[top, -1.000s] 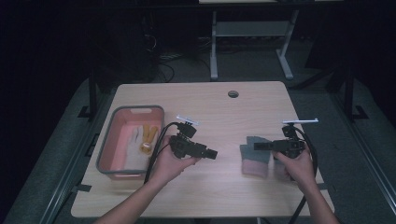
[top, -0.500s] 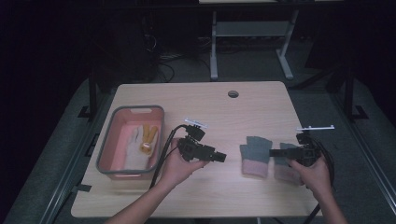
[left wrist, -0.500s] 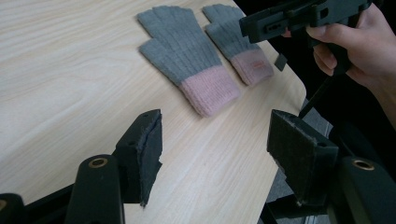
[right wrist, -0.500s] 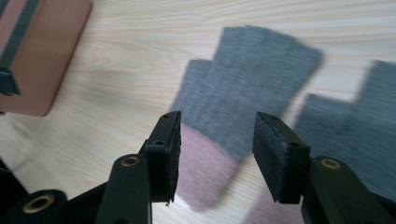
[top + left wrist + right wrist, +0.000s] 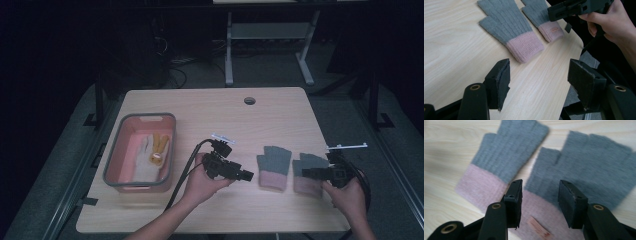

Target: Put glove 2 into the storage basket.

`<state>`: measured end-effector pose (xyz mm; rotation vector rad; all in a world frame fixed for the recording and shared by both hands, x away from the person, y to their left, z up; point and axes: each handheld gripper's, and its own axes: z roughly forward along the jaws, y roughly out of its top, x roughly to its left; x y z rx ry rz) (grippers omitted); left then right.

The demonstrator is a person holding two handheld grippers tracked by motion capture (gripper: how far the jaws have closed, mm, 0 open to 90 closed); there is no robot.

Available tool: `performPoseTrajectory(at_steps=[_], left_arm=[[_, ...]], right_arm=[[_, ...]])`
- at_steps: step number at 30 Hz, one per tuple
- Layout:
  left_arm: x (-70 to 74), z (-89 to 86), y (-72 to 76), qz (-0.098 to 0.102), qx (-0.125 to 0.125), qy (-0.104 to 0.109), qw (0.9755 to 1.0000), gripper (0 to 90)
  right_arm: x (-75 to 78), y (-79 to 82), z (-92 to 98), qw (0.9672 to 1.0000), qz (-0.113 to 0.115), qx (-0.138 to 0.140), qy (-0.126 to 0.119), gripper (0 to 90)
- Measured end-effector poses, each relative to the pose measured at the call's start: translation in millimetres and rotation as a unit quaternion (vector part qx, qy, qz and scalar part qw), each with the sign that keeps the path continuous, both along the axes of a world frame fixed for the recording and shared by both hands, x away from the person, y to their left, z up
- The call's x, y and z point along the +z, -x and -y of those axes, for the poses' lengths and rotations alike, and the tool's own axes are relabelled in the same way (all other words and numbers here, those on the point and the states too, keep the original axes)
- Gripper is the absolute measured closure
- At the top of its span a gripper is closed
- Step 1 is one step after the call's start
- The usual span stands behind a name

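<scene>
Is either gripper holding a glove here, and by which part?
Neither: left gripper open over bare table; right gripper open above the right glove's cuff.

Two flat knitted fingerless gloves [image 5: 274, 167] [image 5: 307, 172], grey with pale pink ribbed cuffs; small pink label on one cuff. Light wood-grain tabletop [image 5: 210, 112]. Rectangular plastic bin [image 5: 116, 155], pink inside with grey rim, holding white and yellow gloves [image 5: 152, 152]. Matte black gripper pads [image 5: 515, 202].
</scene>
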<state>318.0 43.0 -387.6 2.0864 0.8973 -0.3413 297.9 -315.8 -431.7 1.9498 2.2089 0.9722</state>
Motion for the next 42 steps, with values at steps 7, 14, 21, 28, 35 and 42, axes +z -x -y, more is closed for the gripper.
performPoseTrajectory(at_steps=[7, 14, 21, 28, 35, 42], left_arm=[[-3.6, 4.9, -1.6, 0.004, 0.0, -0.002, 1.0, 34.0], [-7.3, 8.2, -4.4, 0.004, 0.004, -0.001, 1.0, 34.0], [-14.2, 12.6, -7.9, 0.003, 0.003, -0.006, 1.0, 33.4], [-17.0, 17.7, -5.5, -0.002, -0.002, -0.006, 1.0, 33.3], [-16.4, 17.5, -4.8, 0.001, -0.004, -0.01, 0.9999, 33.4], [-15.1, 13.6, -7.3, 0.002, -0.002, -0.008, 1.0, 33.4]], right_arm=[[-1.1, 1.0, 7.0, 0.9997, 0.003, -0.012, 0.021, 55.7], [-8.3, -4.0, 2.7, 0.9977, -0.006, -0.002, 0.067, 56.6], [-15.4, -3.3, -5.9, 0.9946, -0.005, 0.0, 0.104, 63.3], [-14.8, -4.4, -16.3, 0.9897, -0.007, 0.004, 0.143, 77.5], [-13.8, -5.0, -13.8, 0.9909, -0.009, 0.0, 0.134, 85.4], [-7.8, -4.6, -10.2, 0.993, -0.01, -0.004, 0.117, 86.1]])
